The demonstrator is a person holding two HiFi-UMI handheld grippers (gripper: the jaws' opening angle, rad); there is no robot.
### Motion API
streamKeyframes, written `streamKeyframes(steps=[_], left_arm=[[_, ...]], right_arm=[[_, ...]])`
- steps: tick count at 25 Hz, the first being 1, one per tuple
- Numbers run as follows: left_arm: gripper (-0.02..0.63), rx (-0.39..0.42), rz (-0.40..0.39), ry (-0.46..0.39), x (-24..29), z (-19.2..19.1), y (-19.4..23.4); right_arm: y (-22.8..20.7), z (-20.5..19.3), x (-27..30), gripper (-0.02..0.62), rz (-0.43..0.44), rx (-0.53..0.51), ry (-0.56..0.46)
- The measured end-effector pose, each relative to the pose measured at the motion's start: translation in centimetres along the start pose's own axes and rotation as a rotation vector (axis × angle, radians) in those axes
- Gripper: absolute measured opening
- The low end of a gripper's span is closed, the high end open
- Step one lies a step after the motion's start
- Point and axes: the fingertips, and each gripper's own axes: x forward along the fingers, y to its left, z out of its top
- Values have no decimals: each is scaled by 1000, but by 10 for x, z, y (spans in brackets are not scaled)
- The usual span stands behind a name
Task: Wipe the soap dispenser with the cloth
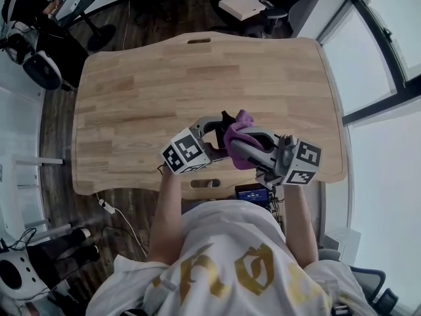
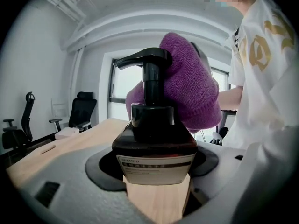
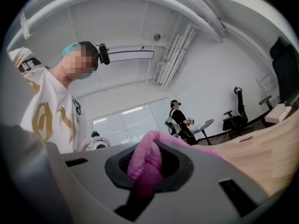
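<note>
A dark amber, square-shouldered soap dispenser [image 2: 154,143] with a black pump head [image 2: 142,59] and a pale printed label [image 2: 156,168] is clamped by its body in the left tongs [image 2: 156,164]. It is held upright above the pale wooden table [image 1: 145,97], close to the near edge and right of its middle. It appears to be lifted clear of the table top, a grip that would free every side of the bottle for wiping and stop it sliding under pressure. The right tongs [image 3: 145,171] are clenched on a bunched fold of a purple terry cloth [image 2: 191,87], most of which hangs loose beyond the tips. The cloth is pressed against the far side of the pump neck and spout, on the side nearer the person's white printed shirt [image 2: 261,78]. From the head view the two tools meet nose to nose over the bottle, which suggests the wipe is under way at the top of the dispenser, with the shoulders and label face apparently not yet covered. The bottle's wall is too dark to show how much soap it holds; the pump stands raised and nothing is seen at the spout. The table carries nothing else.
</note>
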Motion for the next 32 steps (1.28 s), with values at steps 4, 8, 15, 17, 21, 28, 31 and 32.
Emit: streamKeyframes(steps=[4,8,15,17,21,28,31,32], left_arm=[[353,4,-4,-4,-1,2,1],[353,-2,-10,-4,0,0,1],[353,4,-19,-1,5,2,-4],[353,4,-24,-5,5,4,-4],[353,24,-35,12,8,6,-6],[353,62,-60,80,10,-4,-11],[353,76,-80,107,12,-7,-13],[353,80,-84,115,13,-7,-13]], right_arm=[[-12,8,-5,26,-56,15,-50],[-18,9,-10,26,-93,34,-77],[-50,16,-33,26,-230,136,-168],[-55,18,-32,26,-230,174,-175],[-63,19,-34,26,-220,234,-178],[-76,12,-27,26,-230,251,-106],[-79,11,-25,26,-211,250,-69],[-80,10,-24,26,-204,252,-56]])
